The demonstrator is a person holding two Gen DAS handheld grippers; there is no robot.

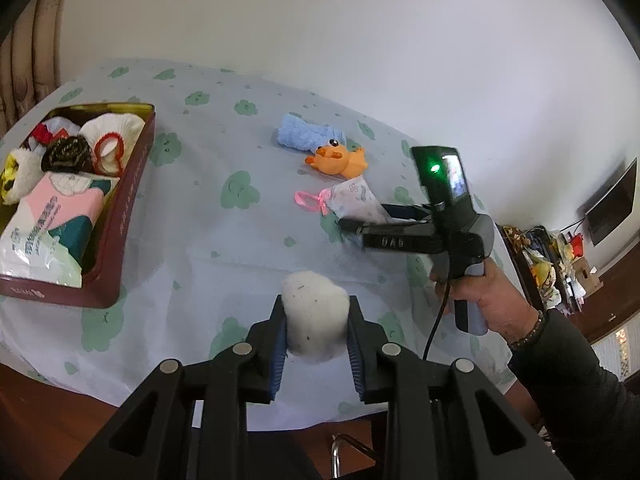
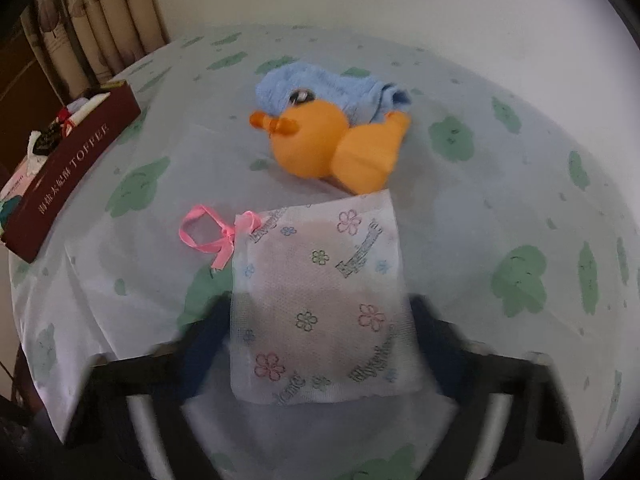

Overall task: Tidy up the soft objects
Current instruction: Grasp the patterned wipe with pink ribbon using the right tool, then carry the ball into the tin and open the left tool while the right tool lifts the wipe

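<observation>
One cotton ball (image 1: 315,322), one sachet (image 2: 320,304), one duck (image 2: 320,144), one blue cloth (image 2: 324,88)

A lived-in home room. Ahead of the tongs, a round table (image 1: 248,240) under a pale cloth printed with green flowers; beyond it to the left, patterned curtains (image 2: 100,20); far right, a wall-mounted television (image 1: 610,204) above a dark, cluttered sideboard (image 1: 556,268); plain white walls behind.

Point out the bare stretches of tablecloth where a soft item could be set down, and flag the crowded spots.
Bare cloth lies between the red tin and the pink-ribboned pouch, and ahead of the white puff. Crowded: the tin is packed full; the blue towel, orange duck and pouch cluster together.
</observation>
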